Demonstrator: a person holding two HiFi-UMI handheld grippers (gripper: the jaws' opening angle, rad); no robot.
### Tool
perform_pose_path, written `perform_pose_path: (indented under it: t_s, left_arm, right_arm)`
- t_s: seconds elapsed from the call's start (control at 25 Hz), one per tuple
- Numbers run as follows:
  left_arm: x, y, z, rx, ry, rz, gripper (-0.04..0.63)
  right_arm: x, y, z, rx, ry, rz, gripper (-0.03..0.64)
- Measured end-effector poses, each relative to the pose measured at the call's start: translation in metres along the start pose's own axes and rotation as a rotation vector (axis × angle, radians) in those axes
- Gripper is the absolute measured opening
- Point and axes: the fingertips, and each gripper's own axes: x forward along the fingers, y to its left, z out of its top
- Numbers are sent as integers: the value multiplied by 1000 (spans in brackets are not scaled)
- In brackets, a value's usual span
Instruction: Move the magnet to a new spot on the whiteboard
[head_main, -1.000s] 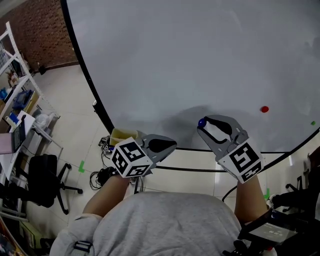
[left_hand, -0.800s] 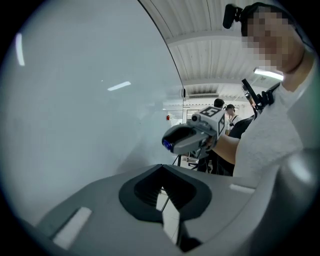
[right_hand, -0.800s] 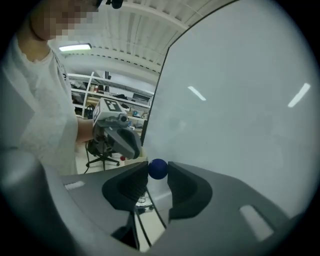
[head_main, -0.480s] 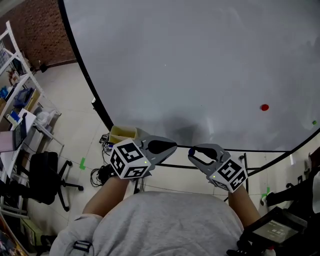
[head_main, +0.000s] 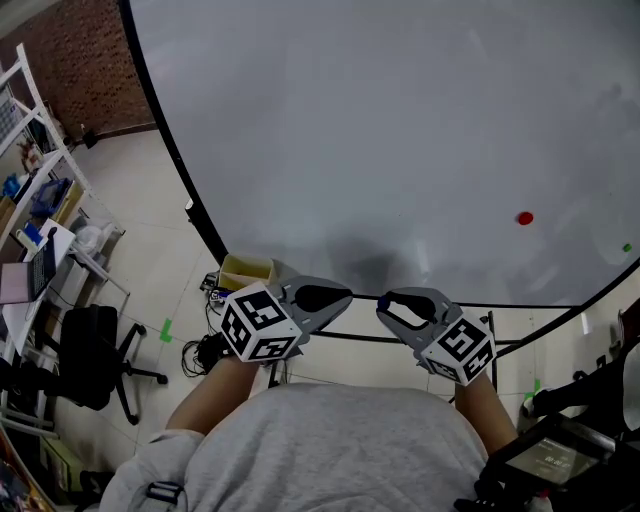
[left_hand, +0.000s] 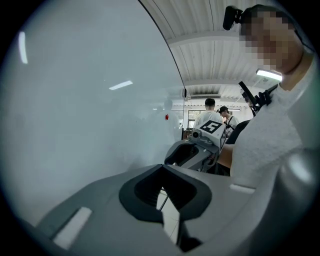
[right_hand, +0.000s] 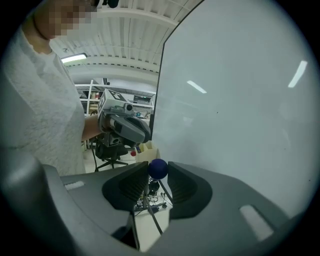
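Whiteboard (head_main: 400, 120) ahead: right tongs (right_hand: 158, 169) pinch blue magnet (right_hand: 158, 168) at tips (left tongs (left_hand: 162, 166) clenched, empty)

Both tools are held low, just in front of the torso, with their tips turned in toward each other, near but not touching. The left tool (head_main: 345, 293) has its jaws closed tip to tip, with nothing between them. The right tool (head_main: 384, 300) pinches a small blue magnet (right_hand: 158, 168) at its very tips — the jaws stand parted behind it. The left forearm (head_main: 205, 392) and right forearm (head_main: 482, 402) — both bare — run back toward the body.
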Motion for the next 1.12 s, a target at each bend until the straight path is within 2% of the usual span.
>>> perform_pose_path:
  t_s: [0.76,1.12]
  left_arm:
    - [5,-2,0,-15,-6,-22,-14]
    - [3,-2,0,-21,-8,-8,-14]
  right_arm:
    - [-3,2,-1,5,-3,-1,126]
    - [-5,11,13,-74,-8,-6,126]
